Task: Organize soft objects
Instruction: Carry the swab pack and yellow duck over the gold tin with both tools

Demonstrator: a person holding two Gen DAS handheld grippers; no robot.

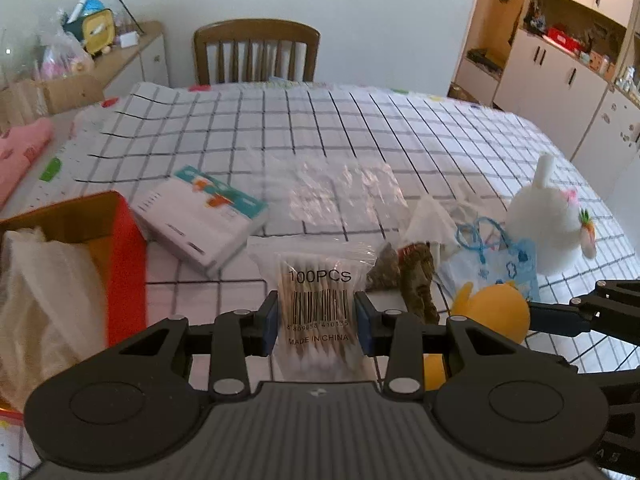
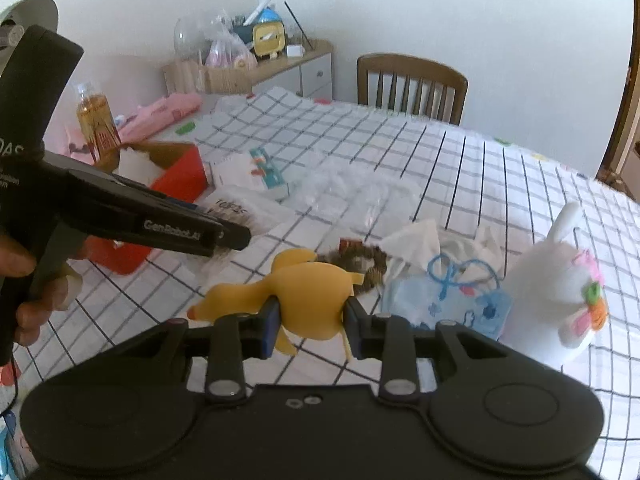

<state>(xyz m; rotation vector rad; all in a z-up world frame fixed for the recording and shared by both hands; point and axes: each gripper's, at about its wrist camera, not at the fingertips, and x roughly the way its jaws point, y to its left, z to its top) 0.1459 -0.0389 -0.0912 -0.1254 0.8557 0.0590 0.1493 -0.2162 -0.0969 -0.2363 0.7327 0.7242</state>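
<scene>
My left gripper [image 1: 316, 322] is shut on a clear bag of cotton swabs [image 1: 318, 300] printed "100PCS", lifted above the checked tablecloth [image 1: 320, 132]. In the right wrist view my right gripper [image 2: 310, 326] is shut on a yellow rubber duck toy [image 2: 308, 292], also held off the cloth. The duck [image 1: 496, 312] shows at the lower right of the left wrist view. The left gripper [image 2: 224, 236] reaches in from the left, held by a hand [image 2: 24, 280]. A white plush bunny [image 2: 556, 292], a blue drawstring pouch [image 2: 448, 300], a brown scrunchie [image 2: 360, 260] and crumpled tissue [image 2: 416, 240] lie on the cloth.
A red cardboard box [image 1: 120, 264] holding white fabric stands at the left. A tissue pack [image 1: 204, 220] and an empty clear bag [image 1: 340, 192] lie mid-table. A wooden chair [image 1: 256, 56] stands behind the table, a cluttered sideboard [image 1: 132, 52] at the back left, cabinets [image 1: 560, 72] at the right.
</scene>
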